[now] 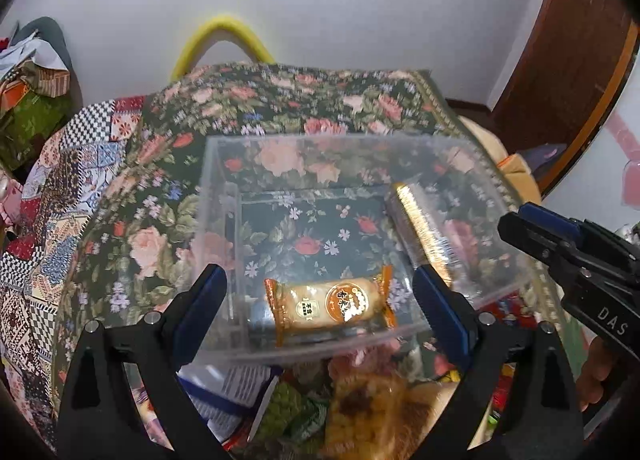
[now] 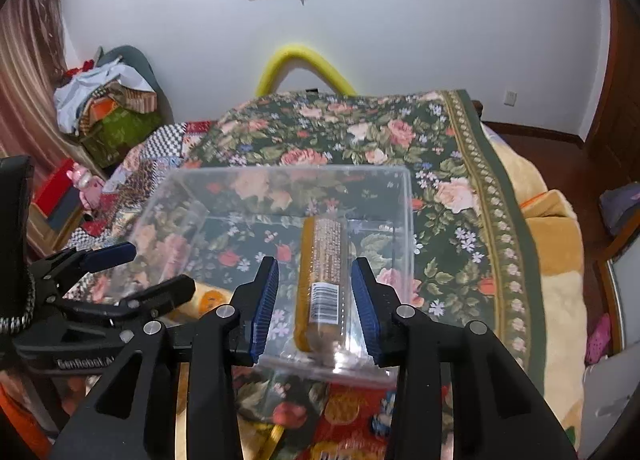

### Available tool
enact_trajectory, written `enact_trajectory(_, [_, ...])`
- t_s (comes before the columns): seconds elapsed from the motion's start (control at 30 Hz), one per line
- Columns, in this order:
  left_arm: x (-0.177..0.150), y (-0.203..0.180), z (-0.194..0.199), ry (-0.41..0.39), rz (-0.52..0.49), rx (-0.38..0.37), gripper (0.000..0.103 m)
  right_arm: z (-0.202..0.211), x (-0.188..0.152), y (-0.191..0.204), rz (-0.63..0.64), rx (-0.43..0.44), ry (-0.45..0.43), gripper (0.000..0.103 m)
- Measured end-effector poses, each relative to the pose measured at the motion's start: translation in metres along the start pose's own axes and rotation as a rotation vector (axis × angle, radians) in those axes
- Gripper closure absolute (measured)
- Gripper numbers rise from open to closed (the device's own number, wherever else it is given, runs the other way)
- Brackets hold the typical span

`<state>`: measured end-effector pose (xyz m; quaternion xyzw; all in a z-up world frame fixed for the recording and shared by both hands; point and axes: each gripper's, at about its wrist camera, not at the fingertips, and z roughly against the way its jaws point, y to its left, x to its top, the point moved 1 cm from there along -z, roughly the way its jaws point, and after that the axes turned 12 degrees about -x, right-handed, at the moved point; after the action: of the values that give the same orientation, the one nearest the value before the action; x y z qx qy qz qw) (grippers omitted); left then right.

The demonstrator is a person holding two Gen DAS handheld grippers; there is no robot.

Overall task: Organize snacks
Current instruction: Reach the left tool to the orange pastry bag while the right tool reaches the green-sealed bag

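Clear box (image 1: 224, 188): one, see-through plastic, standing on the floral bedspread (image 1: 280, 100) of the bed.
Snacks in the box: two.
Orange-wrapped snack (image 1: 332, 306): one, lying flat at the near left of the box floor, long side across.
Long brown-and-clear packet (image 2: 322, 280): one, at the right side of the box, running near to far, barcode end nearest.
Loose snacks: several mixed wrappers (image 1: 304, 416) heaped on the bed just in front of the box; I cannot count them.
Left gripper (image 1: 320, 292): jaws spread wide, empty, one on each side of the orange-wrapped snack without touching it.
Right gripper (image 2: 316, 300): jaws parted narrowly, one on each side of the long packet, a gap showing on both sides, so not clamped.
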<state>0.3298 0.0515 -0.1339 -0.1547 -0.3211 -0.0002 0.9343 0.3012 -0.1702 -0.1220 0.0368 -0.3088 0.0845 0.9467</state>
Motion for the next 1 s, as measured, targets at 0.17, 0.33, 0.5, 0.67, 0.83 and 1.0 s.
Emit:
enact_trajectory(0.17, [-0.007,-0.009,0.043,-0.059,-0.03,-0.003,0.007,0.037,-0.006,-0.004,-0.01,0.007,-0.059,0.06])
enact_trajectory(0.33, [-0.027,-0.014,0.077,-0.091,-0.044,-0.01,0.004,0.065,-0.02,-0.006,-0.015,0.003,-0.101,0.053])
enact_trajectory(0.5, [-0.059,-0.015,0.094,-0.075,-0.038,-0.022,0.003,0.085,-0.048,-0.006,0.004,0.002,-0.102,0.05])
enact_trajectory(0.67, [-0.096,-0.019,0.097,-0.026,-0.047,-0.018,0.003,0.095,-0.081,-0.008,-0.003,0.009,-0.063,0.048])
enact_trajectory(0.83, [-0.132,-0.019,0.103,-0.002,-0.034,-0.015,0.003,0.1,-0.114,-0.004,-0.008,0.038,-0.008,0.043])
enact_trajectory(1.0, [-0.159,-0.018,0.111,0.007,-0.042,0.008,0.003,0.1,-0.139,0.016,0.026,0.095,0.027,0.034])
